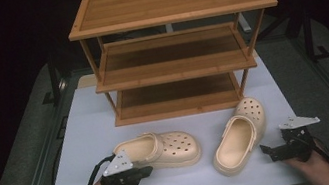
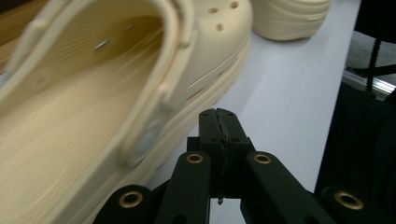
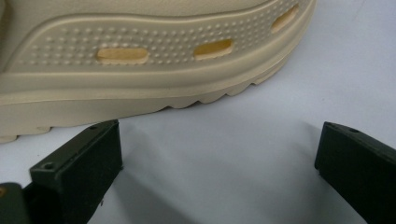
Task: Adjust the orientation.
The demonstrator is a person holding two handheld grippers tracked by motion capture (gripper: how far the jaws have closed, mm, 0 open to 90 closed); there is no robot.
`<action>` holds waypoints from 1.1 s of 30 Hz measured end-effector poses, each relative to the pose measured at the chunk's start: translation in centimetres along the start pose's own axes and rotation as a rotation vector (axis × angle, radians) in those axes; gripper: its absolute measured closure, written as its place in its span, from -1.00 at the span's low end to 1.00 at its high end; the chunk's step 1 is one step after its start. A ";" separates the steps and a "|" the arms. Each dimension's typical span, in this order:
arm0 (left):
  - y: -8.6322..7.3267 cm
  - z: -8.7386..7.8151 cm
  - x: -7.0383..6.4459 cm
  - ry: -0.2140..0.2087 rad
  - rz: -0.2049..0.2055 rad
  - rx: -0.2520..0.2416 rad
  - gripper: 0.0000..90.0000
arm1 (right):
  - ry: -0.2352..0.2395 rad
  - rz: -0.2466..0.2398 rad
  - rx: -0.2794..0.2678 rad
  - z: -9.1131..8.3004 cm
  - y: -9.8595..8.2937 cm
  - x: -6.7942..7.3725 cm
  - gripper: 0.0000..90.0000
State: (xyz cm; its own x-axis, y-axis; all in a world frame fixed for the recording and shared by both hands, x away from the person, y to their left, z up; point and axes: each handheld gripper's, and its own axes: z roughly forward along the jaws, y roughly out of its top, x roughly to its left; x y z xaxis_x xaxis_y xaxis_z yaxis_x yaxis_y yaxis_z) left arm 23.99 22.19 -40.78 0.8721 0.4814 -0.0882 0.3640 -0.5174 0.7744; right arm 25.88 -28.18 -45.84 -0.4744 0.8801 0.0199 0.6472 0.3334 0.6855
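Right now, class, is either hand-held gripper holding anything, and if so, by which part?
Nothing is held. The left hand-held gripper is shut on nothing beside the left clog; the right hand-held gripper is open, just short of the right clog.

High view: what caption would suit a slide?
Two clogs lie before a bare rack, grippers beside them.

High view looks down on the table point(image 1: 88, 135); gripper views sit close beside the clogs point(image 1: 164, 149), shared.
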 end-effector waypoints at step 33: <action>7.2 10.0 -3.6 -0.034 0.024 0.023 1.00 | 0.001 0.001 -0.003 0.0 0.0 0.0 -0.99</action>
State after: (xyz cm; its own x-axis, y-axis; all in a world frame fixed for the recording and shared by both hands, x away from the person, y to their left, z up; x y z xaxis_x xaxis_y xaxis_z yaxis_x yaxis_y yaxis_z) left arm 26.71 9.67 -41.14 0.8911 0.4447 -0.0908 0.3496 -0.5448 0.7623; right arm 25.87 -28.18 -45.85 -0.4739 0.8803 0.0212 0.6461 0.3313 0.6877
